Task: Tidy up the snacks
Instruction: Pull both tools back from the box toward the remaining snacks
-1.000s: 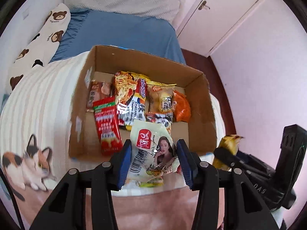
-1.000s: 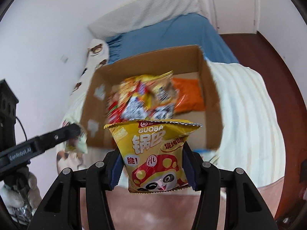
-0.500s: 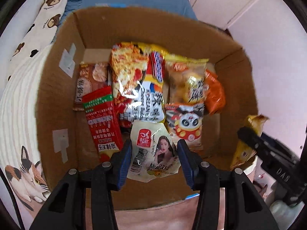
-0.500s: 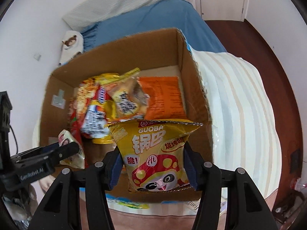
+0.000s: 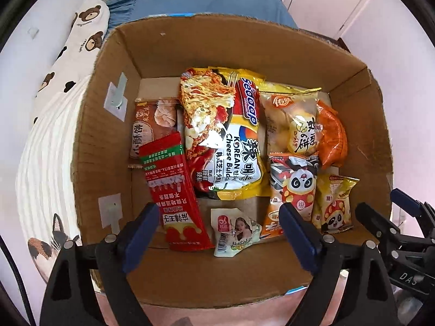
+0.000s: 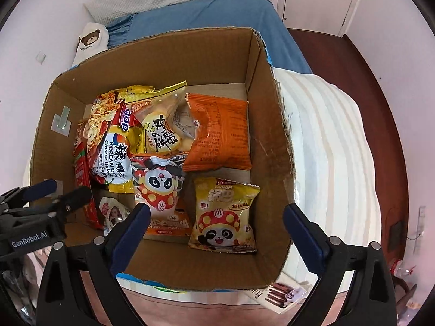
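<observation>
**Both packets dropped, both grippers empty**

We judge the drop-off step done: our left gripper [image 5: 217, 231] and right gripper [image 6: 216, 232] both hover spread wide above the cardboard box [image 6: 282, 146], holding nothing. The small white packet [image 5: 236, 231] lies flat on the box floor below and between the left fingers, just beside the red sachet [image 5: 174, 193]. The yellow Guoba bag [image 6: 224, 217] rests near the box's near right corner, under the right gripper. Next, we likely lift clear and fetch any remaining snack, perhaps the chocolate wrapper [image 6: 282, 294] outside the box.

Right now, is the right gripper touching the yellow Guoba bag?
Apart. Right wrist view: right gripper is open, and the yellow Guoba bag lies in the cardboard box, clear of both fingers.
</observation>
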`<state>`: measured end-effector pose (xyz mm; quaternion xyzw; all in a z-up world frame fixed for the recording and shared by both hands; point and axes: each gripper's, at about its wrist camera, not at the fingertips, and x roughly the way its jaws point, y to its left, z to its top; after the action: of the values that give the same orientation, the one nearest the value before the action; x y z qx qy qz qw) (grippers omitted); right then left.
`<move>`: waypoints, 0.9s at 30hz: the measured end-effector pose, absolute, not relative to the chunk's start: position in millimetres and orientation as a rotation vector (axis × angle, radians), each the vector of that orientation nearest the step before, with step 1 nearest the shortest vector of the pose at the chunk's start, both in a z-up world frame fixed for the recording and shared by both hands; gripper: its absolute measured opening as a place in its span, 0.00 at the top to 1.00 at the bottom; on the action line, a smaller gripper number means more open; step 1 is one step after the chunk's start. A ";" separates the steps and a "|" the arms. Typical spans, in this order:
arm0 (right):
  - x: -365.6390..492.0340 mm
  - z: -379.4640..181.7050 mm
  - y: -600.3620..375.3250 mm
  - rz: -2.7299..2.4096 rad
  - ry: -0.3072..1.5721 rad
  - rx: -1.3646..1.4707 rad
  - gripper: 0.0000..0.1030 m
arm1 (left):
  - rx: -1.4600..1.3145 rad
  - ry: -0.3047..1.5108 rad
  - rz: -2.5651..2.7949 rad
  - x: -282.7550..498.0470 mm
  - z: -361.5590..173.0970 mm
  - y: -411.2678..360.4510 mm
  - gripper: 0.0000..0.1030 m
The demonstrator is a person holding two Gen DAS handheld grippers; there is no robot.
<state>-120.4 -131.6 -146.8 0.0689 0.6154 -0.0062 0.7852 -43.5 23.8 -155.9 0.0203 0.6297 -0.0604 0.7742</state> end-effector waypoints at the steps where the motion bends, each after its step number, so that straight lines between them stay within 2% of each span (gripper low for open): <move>1: -121.5 -145.6 -131.6 -0.018 1.323 0.144 0.02 | 0.043 1.362 -0.128 -45.2 -155.0 25.3 0.12; 3: -125.0 -141.9 -132.7 -0.019 1.309 0.141 0.02 | 0.055 1.355 -0.124 -48.9 -151.4 25.0 0.04; 12: -142.4 -122.7 -127.7 0.003 1.257 0.127 0.01 | 0.073 1.271 -0.112 -79.4 -119.1 26.6 0.04; 27: -201.7 -53.3 -123.3 0.048 1.066 0.104 0.01 | 0.056 1.079 -0.065 -148.5 -50.9 35.7 0.04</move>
<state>-201.7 -123.3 -53.3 0.0493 0.5080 0.0230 0.8596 -148.5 35.7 -50.9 0.0265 0.5137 -0.0311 0.8570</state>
